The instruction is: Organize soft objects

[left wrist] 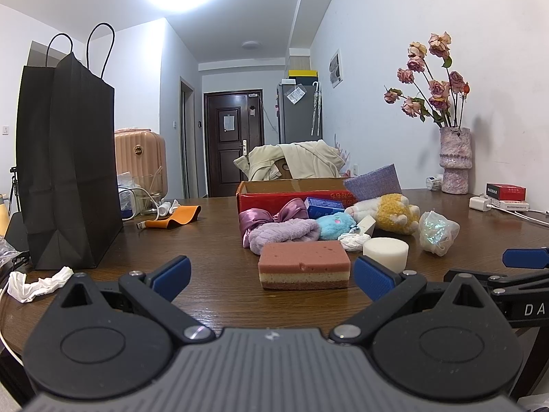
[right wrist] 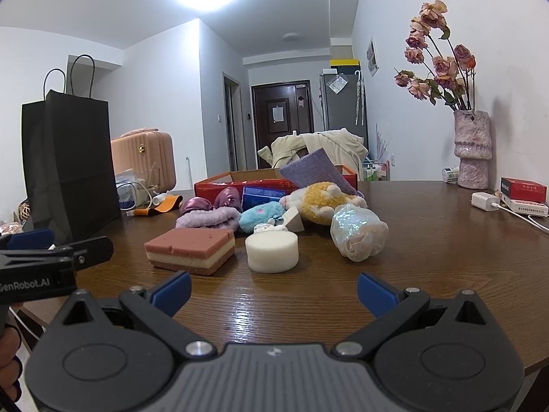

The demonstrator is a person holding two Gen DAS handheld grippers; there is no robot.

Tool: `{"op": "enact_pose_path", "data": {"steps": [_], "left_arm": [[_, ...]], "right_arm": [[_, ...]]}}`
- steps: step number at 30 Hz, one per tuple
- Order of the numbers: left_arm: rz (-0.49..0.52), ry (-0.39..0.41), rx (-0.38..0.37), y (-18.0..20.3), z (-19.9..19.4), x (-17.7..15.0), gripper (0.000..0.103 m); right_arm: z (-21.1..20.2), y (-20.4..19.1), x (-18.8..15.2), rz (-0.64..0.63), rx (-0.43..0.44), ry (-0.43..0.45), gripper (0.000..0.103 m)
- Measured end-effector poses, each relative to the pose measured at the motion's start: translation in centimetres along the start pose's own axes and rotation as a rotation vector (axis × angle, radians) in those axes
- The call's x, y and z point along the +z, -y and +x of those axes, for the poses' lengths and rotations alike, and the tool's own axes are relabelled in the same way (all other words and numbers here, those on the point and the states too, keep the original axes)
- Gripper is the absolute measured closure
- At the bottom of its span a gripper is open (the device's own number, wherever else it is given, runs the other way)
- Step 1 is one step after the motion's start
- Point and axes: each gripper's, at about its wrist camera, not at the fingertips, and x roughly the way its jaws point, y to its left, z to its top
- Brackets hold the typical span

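Both the left claw [left wrist: 271,273] and right claw [right wrist: 273,290] are hovering wide and empty over the bench [right wrist: 429,240], the layered sponge [left wrist: 304,265] lying just ahead of the left, likely awaiting a first closing grasp.

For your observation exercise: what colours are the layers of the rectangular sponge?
The sponge is reddish-brown on top and bottom with a cream middle layer, clearest in the left wrist view.

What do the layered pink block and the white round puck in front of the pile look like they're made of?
The layered block looks like porous foam sponge: matte, with small pits on top and pink and cream bands down its side. The white puck also seems to be foam, finer-grained, matte, with softly rounded edges, though a dense sponge or compressed pad is possible.
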Motion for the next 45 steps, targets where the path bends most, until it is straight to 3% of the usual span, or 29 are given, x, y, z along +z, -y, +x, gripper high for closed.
{"op": "enact_pose_path", "data": {"steps": [17,22,26,30,33,34,35,36,38,39,42,45], "left_arm": [[-0.009,-0.009,-0.020,-0.2,0.2,0.2,0.000],[-0.055,-0.012,0.023,-1.9,1.9,1.2,0.000],[-0.068,-0.109,-0.044,-4.1,5.4,2.5,0.000],[-0.078,-0.145,-0.104,-5.5,8.5,3.7,0.000],[-0.125,-0.201,-0.151,-6.4,11.5,4.3,0.000],[-0.156,-0.223,-0.173,-6.9,12.6,4.3,0.002],[-0.180,-0.244,-0.185,-7.3,13.4,4.3,0.008],[-0.207,-0.273,-0.204,-7.6,14.4,4.2,0.013],[-0.256,-0.327,-0.262,-8.1,15.7,4.0,0.028],[-0.270,-0.344,-0.298,-8.2,16.3,3.8,0.030],[-0.283,-0.407,-0.345,-8.2,18.0,3.0,0.058],[-0.320,-0.436,-0.379,-8.6,19.0,2.6,0.068]], "right_arm": [[0.1,-0.5,0.4,-0.026,0.037,0.019,0.000],[1.7,-0.8,1.9,-0.020,0.078,-0.010,0.000],[4.2,-0.5,3.6,0.086,0.152,0.004,0.000],[8.1,-0.4,5.1,0.203,0.291,-0.068,0.000],[11.0,-1.4,5.8,0.225,0.301,-0.114,0.000],[11.8,-1.7,6.0,0.220,0.289,-0.136,0.001],[12.5,-2.0,6.2,0.216,0.272,-0.163,0.011],[13.4,-2.2,6.3,0.217,0.259,-0.200,0.031],[14.9,-2.5,6.1,0.222,0.253,-0.255,0.056],[15.1,-2.6,5.8,0.217,0.251,-0.260,0.059],[16.8,-3.0,5.2,0.194,0.213,-0.292,0.059],[17.8,-2.7,5.2,0.221,0.234,-0.299,0.066]]}}
